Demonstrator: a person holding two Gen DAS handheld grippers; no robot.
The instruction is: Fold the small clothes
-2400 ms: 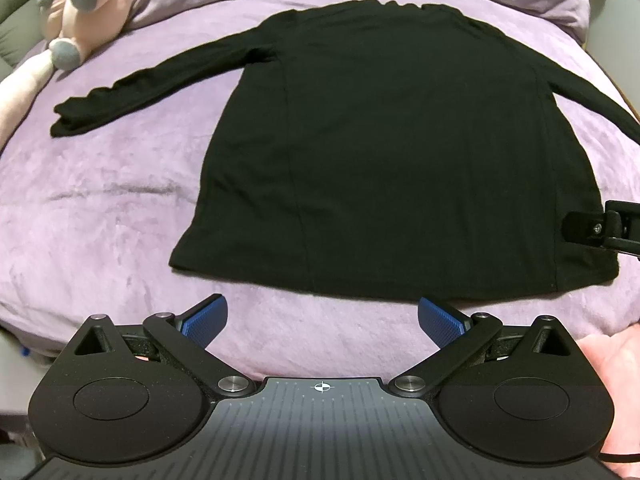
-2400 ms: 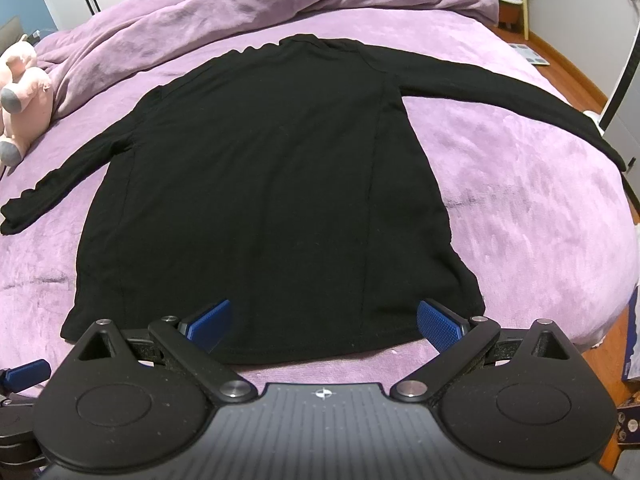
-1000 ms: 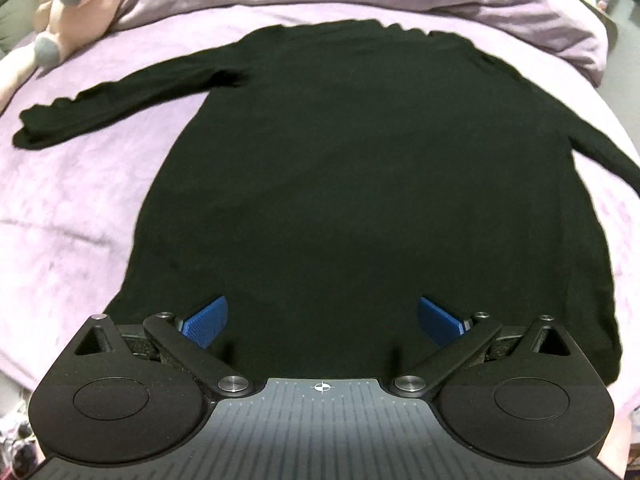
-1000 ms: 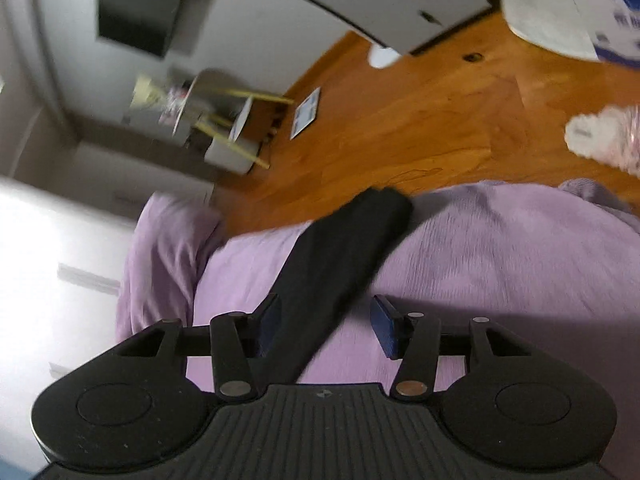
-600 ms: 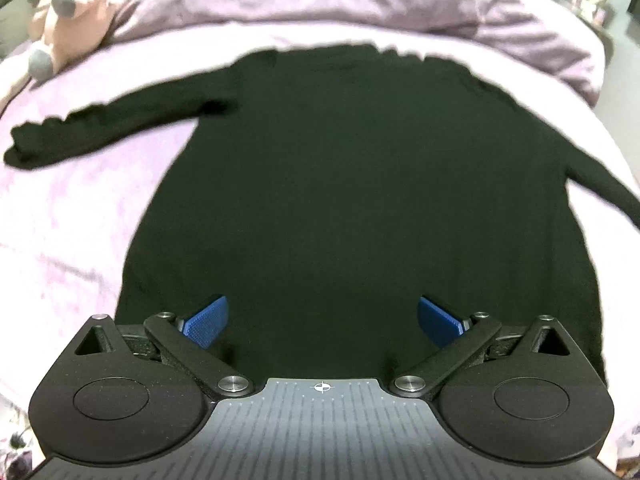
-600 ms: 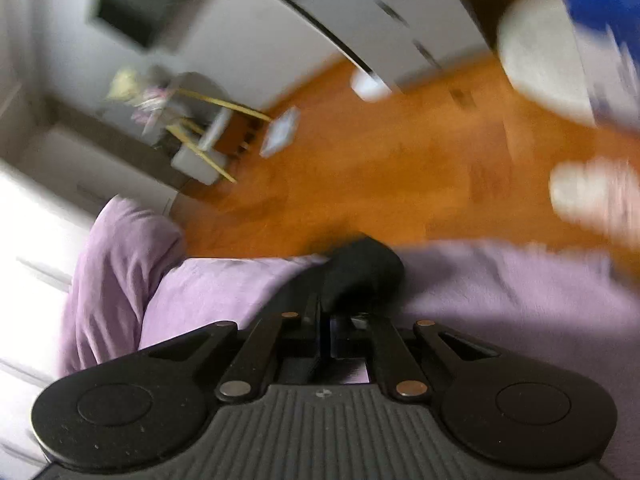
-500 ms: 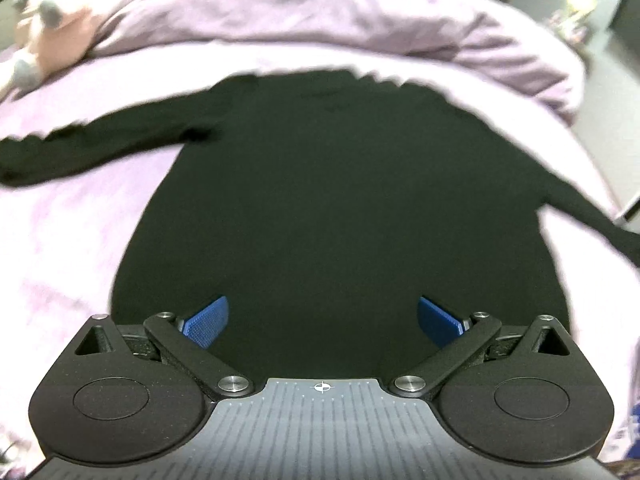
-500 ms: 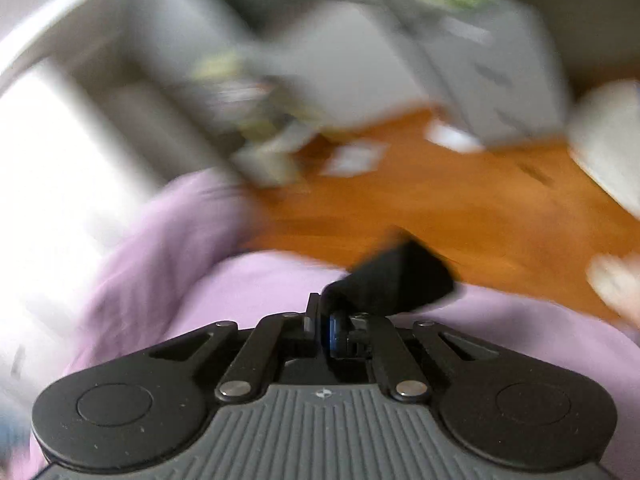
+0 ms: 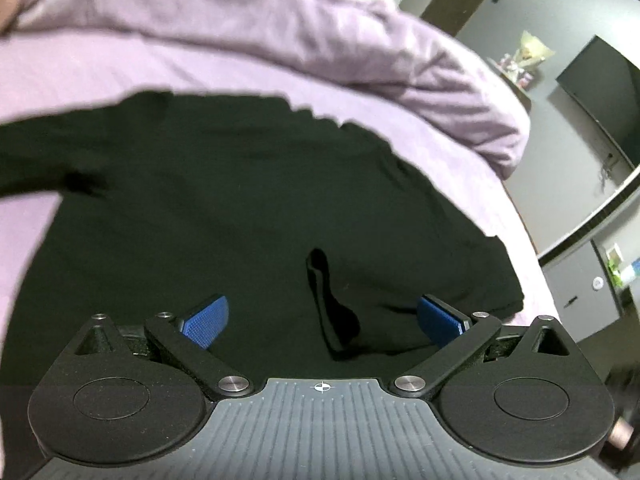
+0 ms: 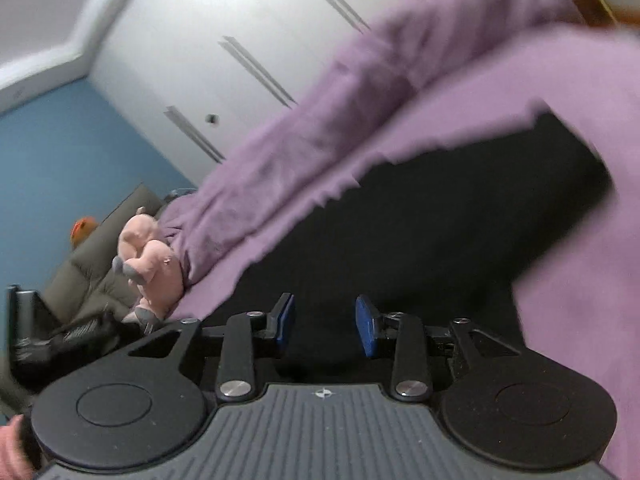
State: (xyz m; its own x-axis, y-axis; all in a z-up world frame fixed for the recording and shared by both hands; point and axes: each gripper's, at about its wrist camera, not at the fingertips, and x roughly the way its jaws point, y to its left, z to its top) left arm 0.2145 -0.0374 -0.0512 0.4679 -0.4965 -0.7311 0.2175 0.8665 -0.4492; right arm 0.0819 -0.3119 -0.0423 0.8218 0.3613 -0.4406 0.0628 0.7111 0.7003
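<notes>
Right sleeve [image 9: 340, 312] laid across black long-sleeved top [image 9: 240, 208]; right hand-held gripper [image 10: 325, 326] just opened, empty. Left hand-held gripper [image 9: 322, 318] held wide open, empty. Left sleeve [image 9: 36, 156] judged next.

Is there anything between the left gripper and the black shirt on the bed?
Nothing visible. The left gripper hangs open directly over the black shirt, whose right sleeve now lies folded across the body. Only the shirt shows between the fingers.
</notes>
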